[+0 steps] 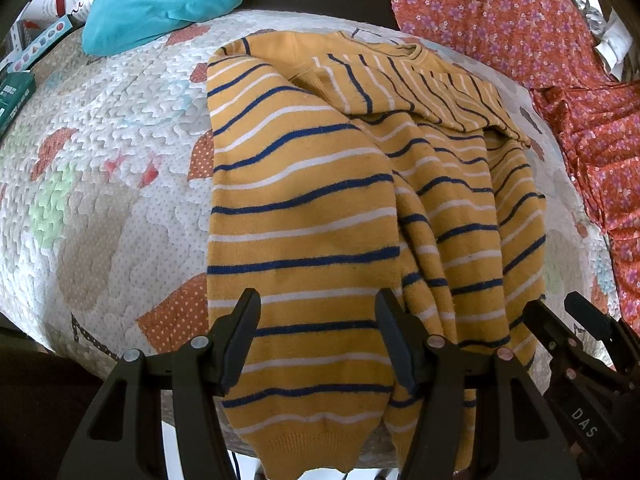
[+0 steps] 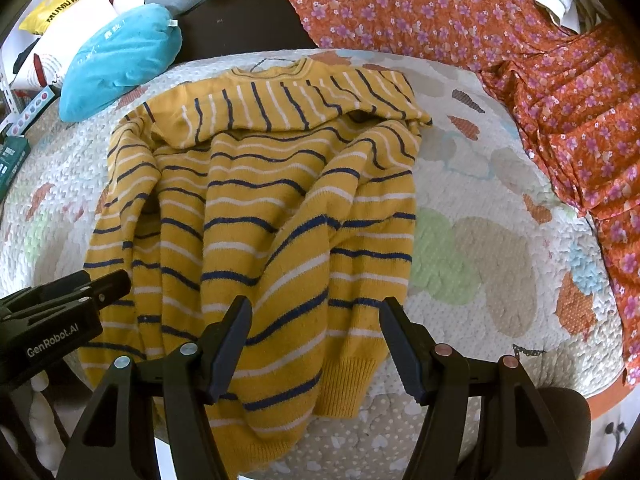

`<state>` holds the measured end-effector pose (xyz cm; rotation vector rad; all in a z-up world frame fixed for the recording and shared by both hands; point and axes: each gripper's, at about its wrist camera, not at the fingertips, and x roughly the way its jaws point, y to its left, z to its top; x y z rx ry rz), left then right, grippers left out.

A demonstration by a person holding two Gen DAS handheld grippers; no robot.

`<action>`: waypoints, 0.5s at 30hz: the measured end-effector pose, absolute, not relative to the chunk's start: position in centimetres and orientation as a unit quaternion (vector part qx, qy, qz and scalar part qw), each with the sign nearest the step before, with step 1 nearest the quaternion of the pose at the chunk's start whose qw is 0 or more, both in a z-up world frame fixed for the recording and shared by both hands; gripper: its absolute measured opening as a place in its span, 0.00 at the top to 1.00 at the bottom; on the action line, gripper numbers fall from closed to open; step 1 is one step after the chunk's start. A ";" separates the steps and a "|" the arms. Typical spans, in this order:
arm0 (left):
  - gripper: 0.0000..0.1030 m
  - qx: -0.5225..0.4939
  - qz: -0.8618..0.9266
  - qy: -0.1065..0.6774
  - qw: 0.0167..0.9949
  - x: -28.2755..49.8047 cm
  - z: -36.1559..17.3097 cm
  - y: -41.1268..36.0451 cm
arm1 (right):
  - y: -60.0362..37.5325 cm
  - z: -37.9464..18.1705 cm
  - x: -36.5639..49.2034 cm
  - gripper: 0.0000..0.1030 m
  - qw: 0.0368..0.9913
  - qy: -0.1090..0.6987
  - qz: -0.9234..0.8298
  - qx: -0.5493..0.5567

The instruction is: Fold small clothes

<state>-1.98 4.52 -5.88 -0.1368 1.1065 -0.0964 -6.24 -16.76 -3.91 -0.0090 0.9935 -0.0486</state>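
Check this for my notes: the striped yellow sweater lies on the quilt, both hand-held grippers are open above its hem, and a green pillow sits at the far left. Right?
Not quite: the pillow is blue, not green, as the right wrist view shows. The rest holds: the striped yellow sweater lies on the quilt, and the left hand-held gripper and right hand-held gripper are both open above its hem.

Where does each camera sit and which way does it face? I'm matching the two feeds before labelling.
Left wrist: on the left gripper, low at the near hem, looking forward over the striped sweater toward the teal pillow; its own open fingers show, and the right gripper at the right edge.
Right wrist: on the right gripper, looking along the sweater's right side and the quilt; its open fingers show, the left gripper at left.
Shared: sweater, quilt, pillow, floral cloth.
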 end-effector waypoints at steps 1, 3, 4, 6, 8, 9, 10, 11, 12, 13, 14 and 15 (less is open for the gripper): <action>0.43 -0.065 -0.046 0.525 0.848 -2.0 -5.9 4.5 | -16.8 -3.9 -6.2 0.32 0.879 0.476 -0.023 -0.004; 0.43 -0.064 -0.046 0.525 0.847 -2.0 -5.9 4.5 | -16.8 -3.9 -6.2 0.31 0.879 0.477 -0.023 -0.003; 0.43 -0.064 -0.046 0.525 0.847 -2.0 -5.9 4.5 | -16.7 -3.9 -6.2 0.31 0.879 0.477 -0.023 -0.003; 0.43 -0.064 -0.045 0.525 0.847 -2.0 -5.9 4.6 | -16.8 -4.0 -6.2 0.31 0.878 0.477 -0.024 -0.003; 0.43 -0.064 -0.045 0.525 0.847 -2.0 -5.9 4.6 | -16.8 -4.0 -6.2 0.31 0.878 0.478 -0.024 -0.002; 0.43 -0.064 -0.045 0.525 0.848 -2.0 -5.9 4.6 | -16.8 -4.1 -6.3 0.31 0.878 0.478 -0.024 -0.002; 0.43 -0.065 -0.044 0.525 0.848 -2.0 -5.9 4.6 | -16.9 -4.1 -6.3 0.31 0.878 0.478 -0.024 -0.002; 0.43 -0.066 -0.044 0.525 0.848 -1.9 -6.0 4.6 | -16.9 -4.1 -6.3 0.31 0.878 0.478 -0.024 -0.002; 0.43 -0.066 -0.043 0.525 0.847 -1.9 -6.0 4.6 | -16.9 -4.1 -6.3 0.31 0.878 0.478 -0.024 -0.002; 0.43 -0.066 -0.043 0.525 0.847 -1.9 -6.0 4.6 | -16.8 -4.1 -6.3 0.31 0.878 0.478 -0.024 -0.002; 0.43 -0.066 -0.043 0.526 0.847 -1.9 -6.0 4.6 | -16.8 -4.1 -6.3 0.31 0.878 0.478 -0.024 -0.003; 0.43 -0.066 -0.044 0.526 0.847 -1.9 -6.0 4.6 | -16.8 -4.1 -6.3 0.31 0.878 0.478 -0.024 -0.003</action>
